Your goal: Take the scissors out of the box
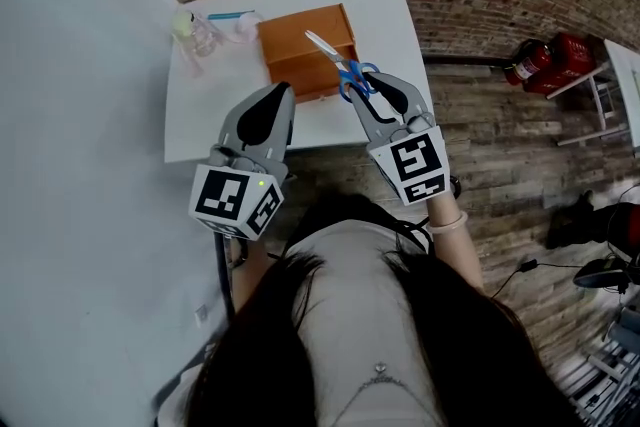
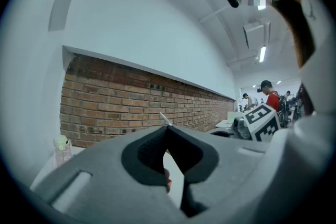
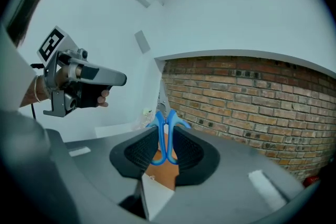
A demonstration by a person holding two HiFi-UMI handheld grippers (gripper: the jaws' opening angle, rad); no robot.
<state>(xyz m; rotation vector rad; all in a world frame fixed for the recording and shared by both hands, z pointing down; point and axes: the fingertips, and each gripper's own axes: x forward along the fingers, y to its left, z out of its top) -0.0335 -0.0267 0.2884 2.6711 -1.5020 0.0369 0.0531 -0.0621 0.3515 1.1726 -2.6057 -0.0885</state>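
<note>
Head view: the scissors (image 1: 340, 63), blue handles clamped in the right claw (image 1: 367, 89), hang just over the box (image 1: 295, 40) on the counter (image 1: 385, 5), the left claw (image 1: 281, 93) closed and empty; lift-out looks nearly done, so next carry them clear.

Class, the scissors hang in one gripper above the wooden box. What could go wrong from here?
1. The right gripper pinches the scissors only by their blue handles, so they could swing or slip and fall back into the box.
2. The bare blades jut out ahead of the jaws, with a bottle standing nearby on the table; a careless sweep might knock it over.
</note>
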